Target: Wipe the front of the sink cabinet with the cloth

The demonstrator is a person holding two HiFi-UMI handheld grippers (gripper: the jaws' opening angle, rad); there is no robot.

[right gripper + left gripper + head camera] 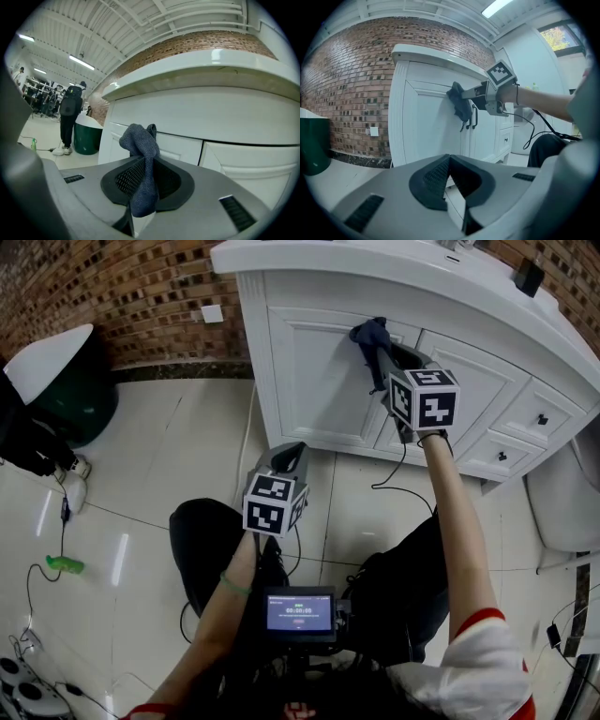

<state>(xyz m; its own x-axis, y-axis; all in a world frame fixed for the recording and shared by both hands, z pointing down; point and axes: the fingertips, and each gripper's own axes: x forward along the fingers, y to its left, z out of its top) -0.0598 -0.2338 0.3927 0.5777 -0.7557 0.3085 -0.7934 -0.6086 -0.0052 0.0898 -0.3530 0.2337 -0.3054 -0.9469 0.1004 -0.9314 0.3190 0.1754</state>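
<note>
While my right claw pinches the dark cloth so that its bunched end, not the jaws, appears to meet the top of the cabinet door, my left claw hangs closed and empty, well back. The countertop overhangs just above and handles stand just beside, so I judge the free room lies down and left.

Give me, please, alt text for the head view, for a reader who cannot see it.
Seen from above, the right claw grips a dark blue cloth at the upper front of a white sink cabinet. The left claw, shut and empty, hangs lower over the pale tiled floor.
</note>
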